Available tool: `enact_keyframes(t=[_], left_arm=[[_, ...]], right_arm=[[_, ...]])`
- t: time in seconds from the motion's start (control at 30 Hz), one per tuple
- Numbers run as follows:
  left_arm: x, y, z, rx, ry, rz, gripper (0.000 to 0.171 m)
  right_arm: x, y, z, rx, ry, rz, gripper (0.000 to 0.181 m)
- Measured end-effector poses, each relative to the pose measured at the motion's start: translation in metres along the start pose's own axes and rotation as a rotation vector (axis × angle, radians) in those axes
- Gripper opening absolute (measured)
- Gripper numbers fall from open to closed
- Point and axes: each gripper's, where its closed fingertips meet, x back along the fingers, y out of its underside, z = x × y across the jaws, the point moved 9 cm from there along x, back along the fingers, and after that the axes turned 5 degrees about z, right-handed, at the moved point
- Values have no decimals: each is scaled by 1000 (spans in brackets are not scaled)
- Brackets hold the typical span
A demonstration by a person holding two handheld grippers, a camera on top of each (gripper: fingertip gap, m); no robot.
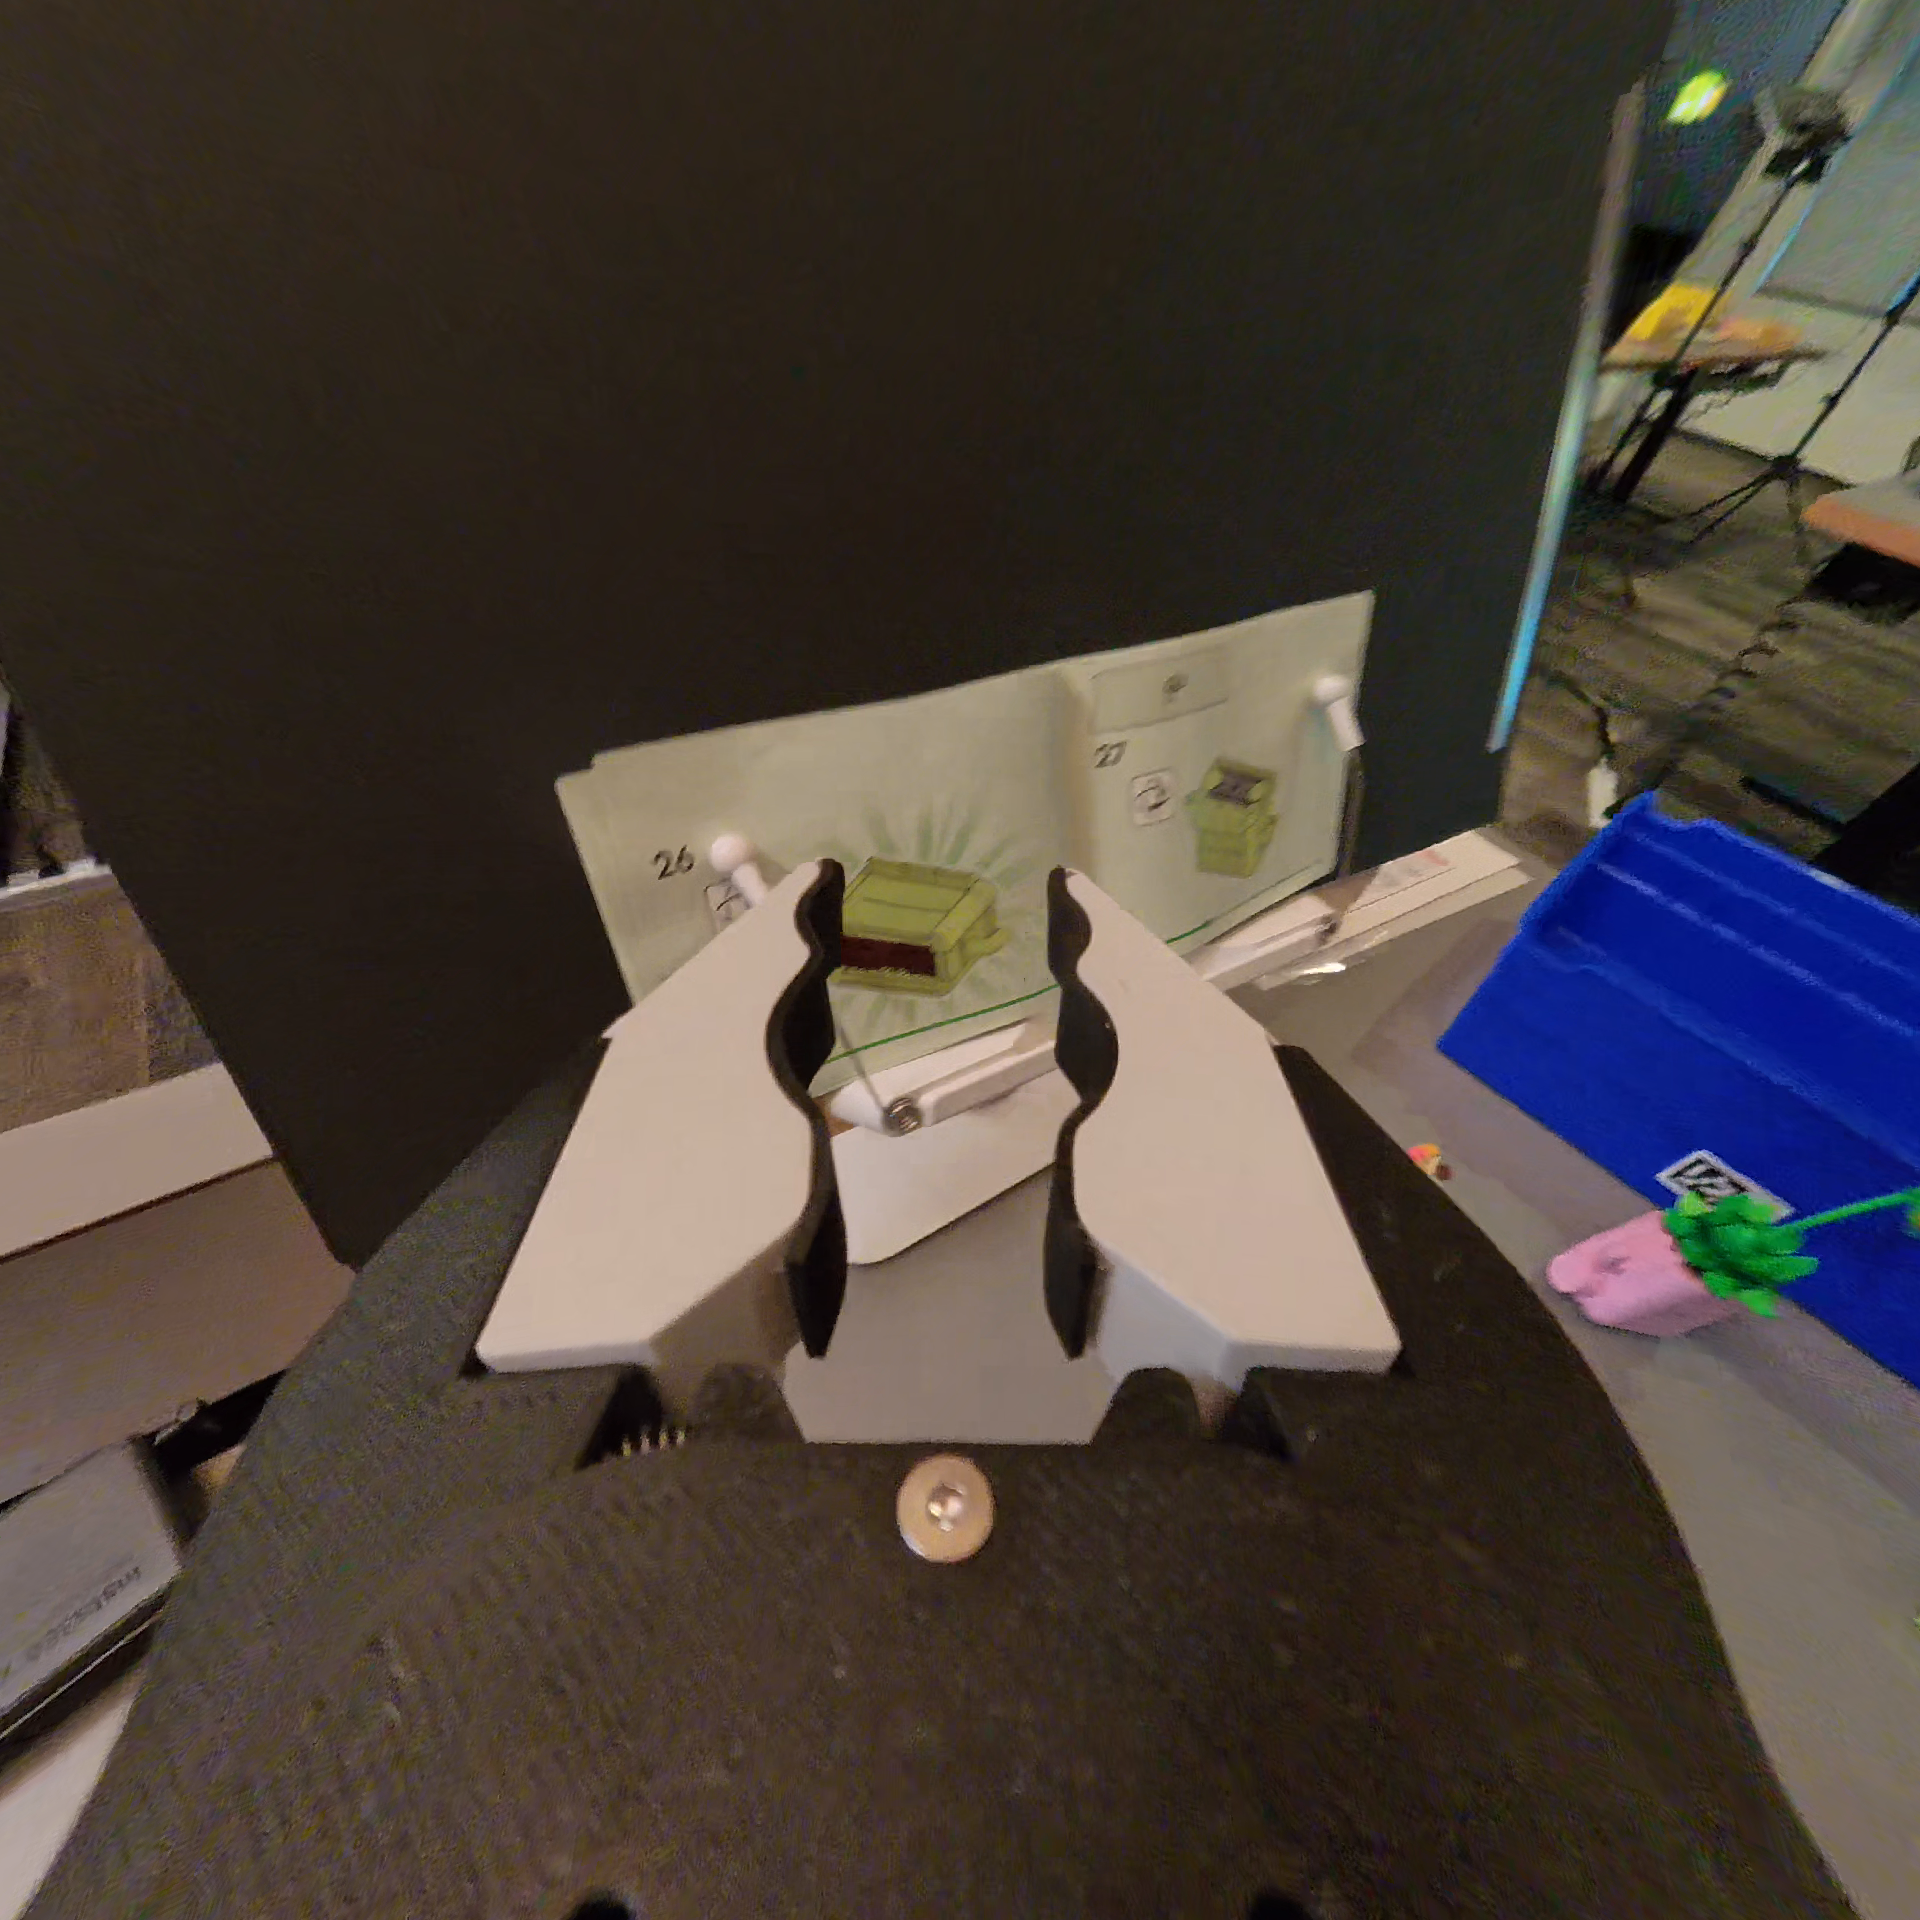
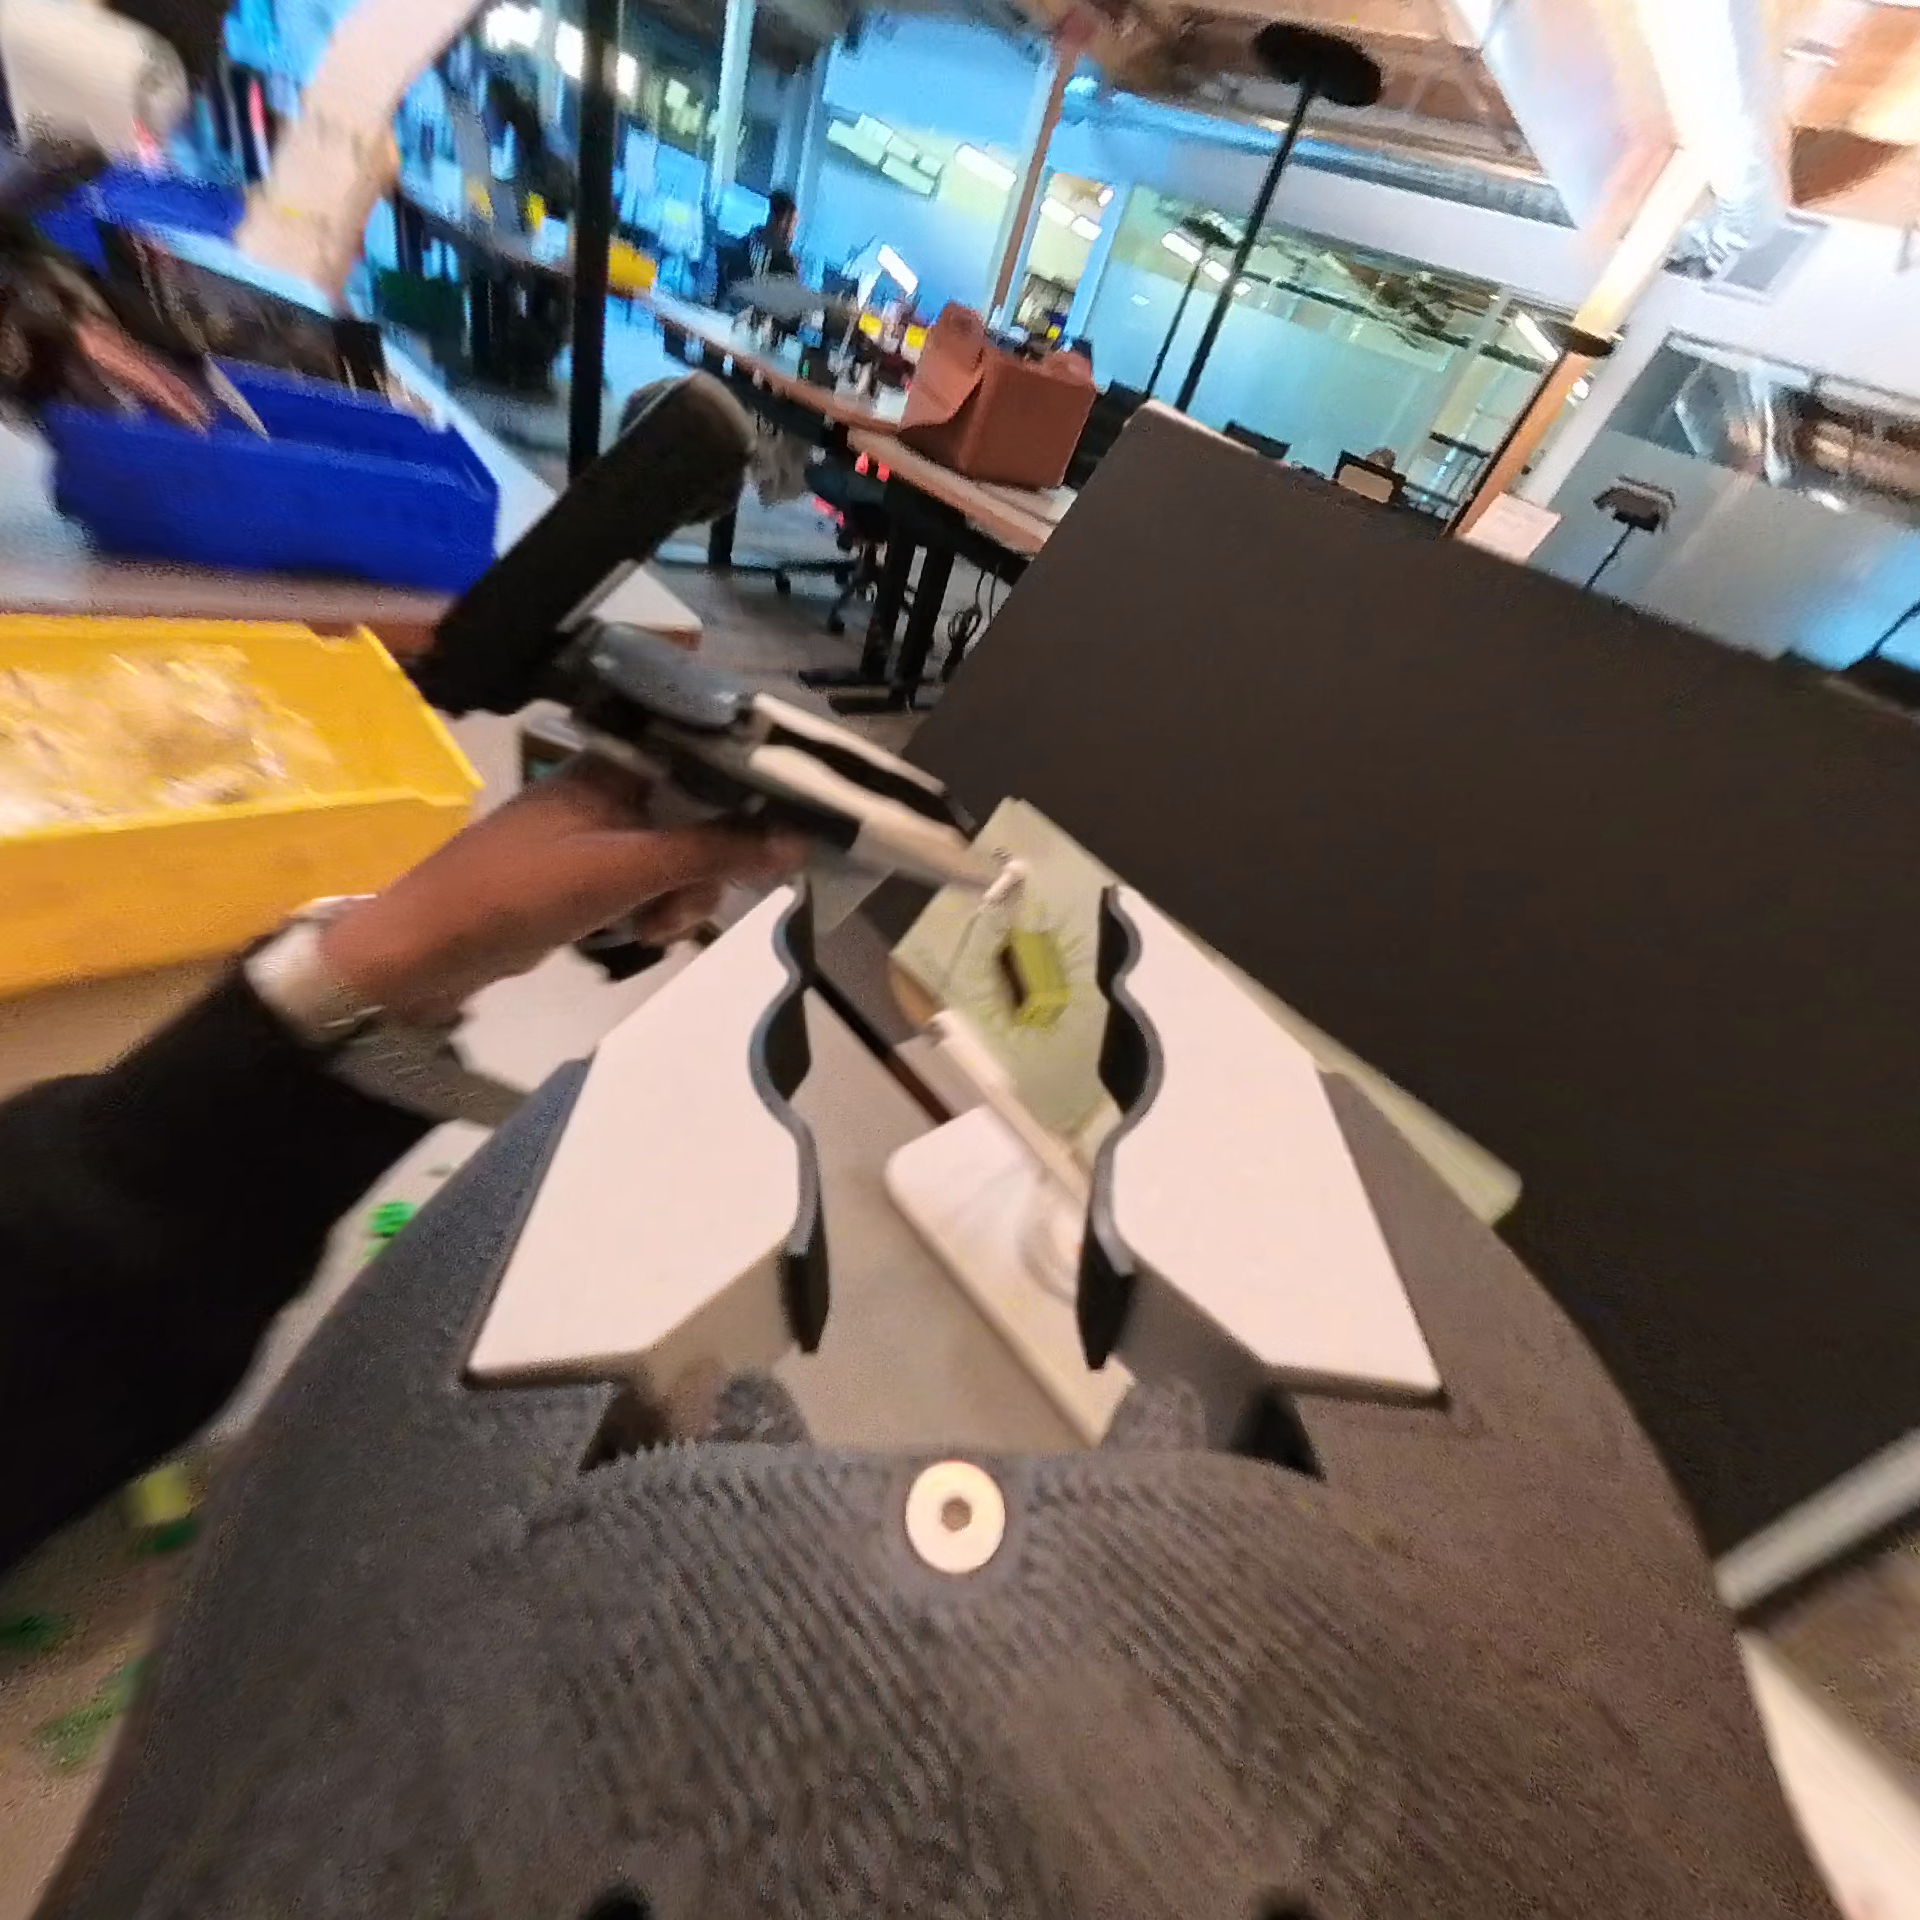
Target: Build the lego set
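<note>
Jaws apart, empty, on left gripper and right gripper; instruction booklet ahead.

An open-plan office or lab workspace is shown. Long desks are seen in rows under a high ceiling, backed by glass partitions. Tripods are set up on a carpeted floor. The near worktable is screened by a dark panel, and blue and yellow parts bins are kept on it.
</note>
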Motion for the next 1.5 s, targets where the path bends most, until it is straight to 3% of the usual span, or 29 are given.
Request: enact_keyframes(t=[0.1, 0.17, 0.23, 0.33, 0.47, 0.63, 0.73, 0.9, 1.0, 1.13, 1.33, 1.5], left_arm=[[24, -21, 26, -21, 43, 80, 43], [41, -28, 49, -26, 103, 120, 45], [56, -25, 73, -27, 182, 121, 47], [72, -9, 106, -31, 289, 44, 49], [91, 36, 147, -56, 407, -59, 48], [108, 134, 189, -166, 480, -369, 47], [112, 174, 193, -220, 448, -447, 48], [114, 191, 181, -344, 353, -410, 49], [125, 196, 175, -168, 398, -324, 44], [142, 201, 172, 119, 572, -167, 41], [150, 200, 175, 95, 620, -133, 39], [151, 202, 177, 98, 639, -145, 38]], right_arm=[[71, 27, -48, -170, -9, 56, 60], [110, 56, -77, -181, 49, -43, 61], [143, 84, -104, -176, 120, -142, 58], [171, 117, -150, -291, 141, -156, 56], [176, 134, -189, -372, 102, -150, 63], [176, 134, -193, -344, 135, -225, 79], [181, 133, -189, -326, 156, -321, 76], [190, 123, -180, -295, 247, -333, 76], [192, 126, -178, -245, 324, -418, 78], [194, 128, -183, -178, 405, -531, 78], [204, 138, -191, -185, 497, -659, 77], [206, 159, -192, -289, 539, -602, 76]])
